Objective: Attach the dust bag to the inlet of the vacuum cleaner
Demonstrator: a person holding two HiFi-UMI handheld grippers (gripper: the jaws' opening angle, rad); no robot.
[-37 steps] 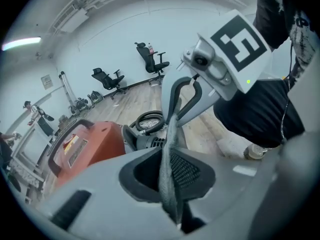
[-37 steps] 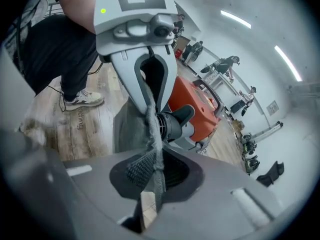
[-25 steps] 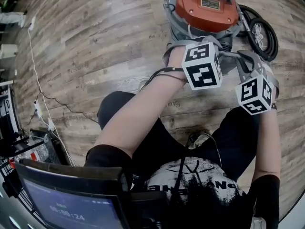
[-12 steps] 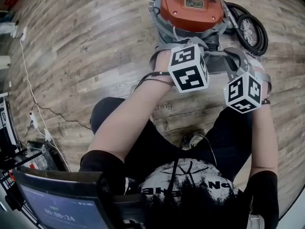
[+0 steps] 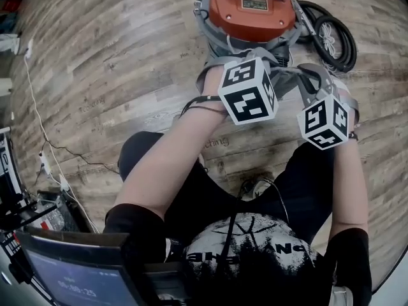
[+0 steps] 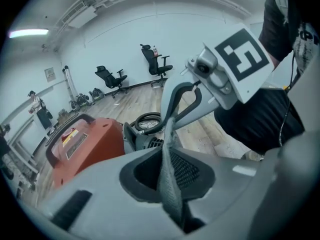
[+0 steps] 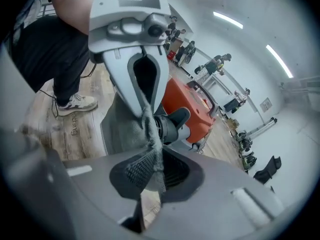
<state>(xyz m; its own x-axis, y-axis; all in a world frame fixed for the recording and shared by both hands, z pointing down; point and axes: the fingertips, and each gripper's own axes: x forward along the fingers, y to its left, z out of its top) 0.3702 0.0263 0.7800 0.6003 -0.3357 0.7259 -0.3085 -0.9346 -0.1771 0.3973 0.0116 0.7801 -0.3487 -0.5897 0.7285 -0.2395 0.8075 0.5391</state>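
The orange vacuum cleaner [image 5: 254,8] stands on the wood floor ahead of me; its black inlet [image 7: 172,120] faces the grippers. The grey fabric dust bag [image 5: 288,80] hangs stretched between both grippers, just in front of the vacuum. My left gripper [image 6: 169,184] is shut on one edge of the bag [image 6: 167,149]; its jaws have just eased a touch, with the fabric still pinched. My right gripper [image 7: 150,176] is shut on the opposite edge of the bag [image 7: 119,126]. Each gripper's marker cube shows in the other's view.
A coiled black hose [image 5: 333,38] lies right of the vacuum. A screen [image 5: 83,276] and cables [image 5: 48,152] sit at lower left. My legs and a shoe [image 7: 75,103] are close below. Office chairs [image 6: 112,76] and people [image 7: 217,61] stand far off.
The head view has shifted a little, so the vacuum and both grippers sit slightly further left and up in the picture. Both grippers still hold the bag as before.
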